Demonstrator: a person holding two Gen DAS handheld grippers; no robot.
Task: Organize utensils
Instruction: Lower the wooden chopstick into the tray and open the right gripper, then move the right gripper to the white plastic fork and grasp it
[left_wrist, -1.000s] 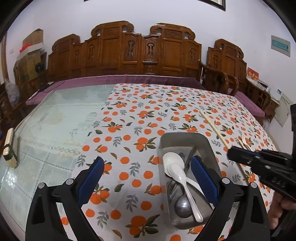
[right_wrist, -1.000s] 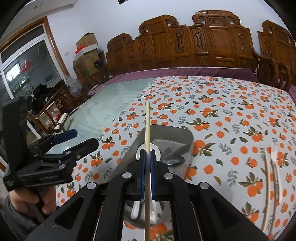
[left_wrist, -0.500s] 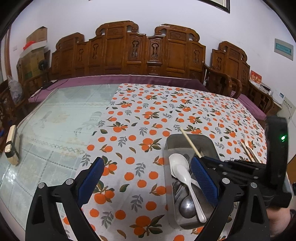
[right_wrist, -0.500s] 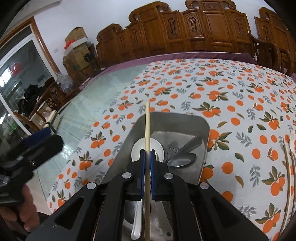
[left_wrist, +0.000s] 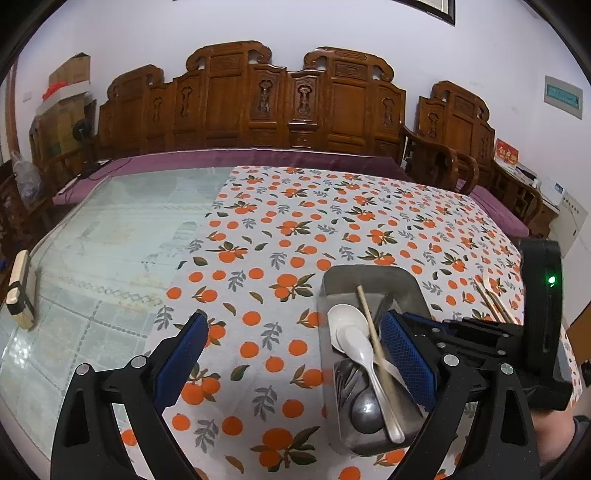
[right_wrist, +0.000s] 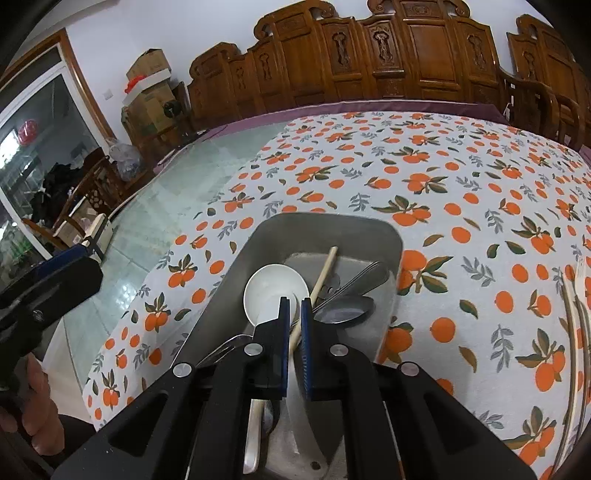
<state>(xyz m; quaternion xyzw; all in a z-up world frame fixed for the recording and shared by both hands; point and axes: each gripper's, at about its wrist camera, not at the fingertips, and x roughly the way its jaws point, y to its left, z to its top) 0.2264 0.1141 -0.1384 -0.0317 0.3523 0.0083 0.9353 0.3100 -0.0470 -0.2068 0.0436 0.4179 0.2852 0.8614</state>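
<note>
A steel tray (left_wrist: 330, 280) (right_wrist: 258, 236) sits on the orange-print cloth and holds white spoons (left_wrist: 354, 339) (right_wrist: 275, 286), metal spoons (left_wrist: 365, 410) (right_wrist: 345, 308) and one wooden chopstick (left_wrist: 369, 321) (right_wrist: 323, 273). My right gripper (right_wrist: 294, 334) hangs just over the tray; its jaws stand slightly apart, and the chopstick lies loose between them, slanted in the tray. My left gripper (left_wrist: 291, 354) is open and empty, low over the cloth to the left of the tray, its right finger over the tray's edge.
More chopsticks (left_wrist: 493, 301) (right_wrist: 572, 332) and a white utensil (right_wrist: 587, 273) lie on the cloth to the right of the tray. A glass tabletop (left_wrist: 103, 240) lies to the left with a small block (left_wrist: 18, 291) at its edge. Carved wooden chairs (left_wrist: 280, 103) line the far side.
My right gripper came down over the tray and its jaws parted. The chopstick left the grip and now lies slanted in the tray. My left gripper stayed open and drifted slightly.
</note>
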